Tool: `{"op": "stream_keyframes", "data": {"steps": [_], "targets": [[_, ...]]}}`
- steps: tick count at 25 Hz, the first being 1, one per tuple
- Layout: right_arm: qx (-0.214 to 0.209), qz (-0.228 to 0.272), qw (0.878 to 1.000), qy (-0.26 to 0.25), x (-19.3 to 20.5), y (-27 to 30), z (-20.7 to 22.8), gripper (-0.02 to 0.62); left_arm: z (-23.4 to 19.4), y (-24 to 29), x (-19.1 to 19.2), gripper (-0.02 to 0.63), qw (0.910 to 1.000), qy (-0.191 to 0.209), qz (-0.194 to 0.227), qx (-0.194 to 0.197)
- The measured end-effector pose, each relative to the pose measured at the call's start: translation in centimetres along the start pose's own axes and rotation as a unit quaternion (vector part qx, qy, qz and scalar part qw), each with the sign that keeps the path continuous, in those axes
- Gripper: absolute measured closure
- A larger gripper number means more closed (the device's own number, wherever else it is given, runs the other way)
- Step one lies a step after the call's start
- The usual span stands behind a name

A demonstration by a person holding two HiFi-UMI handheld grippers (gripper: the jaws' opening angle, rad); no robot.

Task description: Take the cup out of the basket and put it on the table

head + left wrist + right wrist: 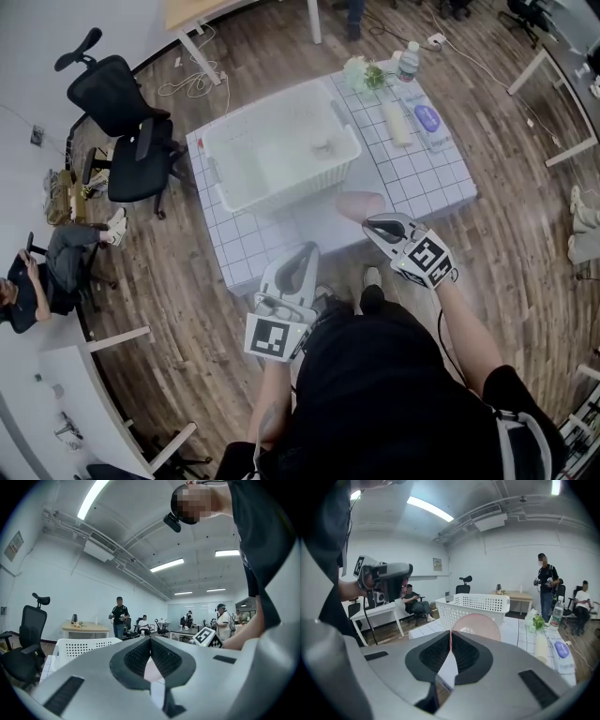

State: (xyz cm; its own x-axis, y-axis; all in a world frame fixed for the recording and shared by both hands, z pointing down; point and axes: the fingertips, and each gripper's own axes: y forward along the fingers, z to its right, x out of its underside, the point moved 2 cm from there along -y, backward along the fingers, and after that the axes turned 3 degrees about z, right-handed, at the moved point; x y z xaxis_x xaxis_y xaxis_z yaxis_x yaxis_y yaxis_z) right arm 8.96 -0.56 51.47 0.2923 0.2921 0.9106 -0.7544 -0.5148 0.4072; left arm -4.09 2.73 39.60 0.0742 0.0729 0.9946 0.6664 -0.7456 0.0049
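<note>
A pale pink cup (360, 205) hangs over the front part of the white gridded table (246, 258), in front of the white perforated basket (281, 150). My right gripper (371, 223) is shut on the cup's rim. In the right gripper view the rim shows as a thin pink line pinched between the jaws (450, 638), with the cup's round body (477, 626) just beyond them and the basket (474, 604) behind. Whether the cup touches the table I cannot tell. My left gripper (302, 251) is shut on nothing at the table's near edge, and its jaws (150, 644) meet.
A small pale object (322, 145) lies inside the basket. At the table's far right are a water bottle (408, 60), a green plant (364, 75), a cream roll (397, 123) and a blue-topped item (427, 118). A black office chair (122, 122) and a seated person (37, 277) are at left.
</note>
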Motion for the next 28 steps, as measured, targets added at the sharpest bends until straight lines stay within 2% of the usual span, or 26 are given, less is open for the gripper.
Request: {"op": "stream_keyframes", "data": {"steps": [5, 8, 12, 18, 23, 28], "targets": [[-0.007, -0.077, 0.997, -0.017, 4.4, 1.5, 1.9, 0.568, 1.1, 0.6, 0.3, 0.597, 0.9999, -0.015, 0.000, 0.002], [-0.011, -0.137, 0.990, -0.045, 6.5, 2.7, 2.6, 0.568, 1.5, 0.7, 0.3, 0.597, 0.9999, -0.013, -0.002, 0.005], [-0.026, -0.217, 0.971, -0.095, 8.7, 4.2, 3.2, 0.568, 1.5, 0.6, 0.4, 0.597, 0.9998, -0.018, -0.003, 0.000], [-0.045, -0.314, 0.939, -0.133, 10.8, 5.4, 3.3, 0.568, 1.4, 0.1, 1.0, 0.597, 0.9998, -0.017, -0.009, -0.004], [-0.055, -0.351, 0.914, -0.195, 11.3, 5.9, 3.0, 0.566, 1.6, -0.4, 1.4, 0.597, 0.9997, -0.022, -0.010, -0.007], [-0.032, -0.347, 0.916, -0.200, 10.7, 6.4, 3.2, 0.566, 1.5, -0.4, 0.9, 0.597, 0.9996, -0.027, -0.007, -0.007]]}}
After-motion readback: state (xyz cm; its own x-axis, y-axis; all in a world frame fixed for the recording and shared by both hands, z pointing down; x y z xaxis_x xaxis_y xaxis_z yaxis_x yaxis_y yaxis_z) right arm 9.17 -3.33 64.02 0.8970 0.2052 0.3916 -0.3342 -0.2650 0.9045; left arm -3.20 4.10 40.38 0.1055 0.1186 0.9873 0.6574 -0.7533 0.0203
